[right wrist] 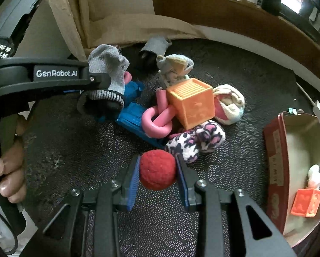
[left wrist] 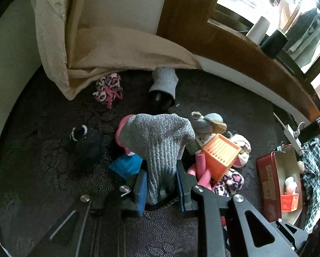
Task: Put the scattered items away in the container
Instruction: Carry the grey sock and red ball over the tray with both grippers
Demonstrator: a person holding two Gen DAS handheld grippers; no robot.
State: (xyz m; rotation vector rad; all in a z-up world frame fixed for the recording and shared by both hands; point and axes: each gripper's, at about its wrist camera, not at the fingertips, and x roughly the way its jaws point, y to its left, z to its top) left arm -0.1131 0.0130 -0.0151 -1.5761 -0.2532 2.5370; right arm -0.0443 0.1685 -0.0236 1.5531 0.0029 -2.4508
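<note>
Left tongs [left wrist: 161, 184] pinch ribbed grey sock [left wrist: 157, 141]; right tongs [right wrist: 157, 175] squeeze fuzzy red ball [right wrist: 157, 170].

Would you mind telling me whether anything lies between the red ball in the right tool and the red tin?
Nothing visible does: from the ball to the tin there is only bare mat.

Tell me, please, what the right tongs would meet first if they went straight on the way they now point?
Probably the pink leopard-print sock, just beyond the red ball the right tongs grip; the pink knotted tube lies close behind, though depth is unclear.
</note>
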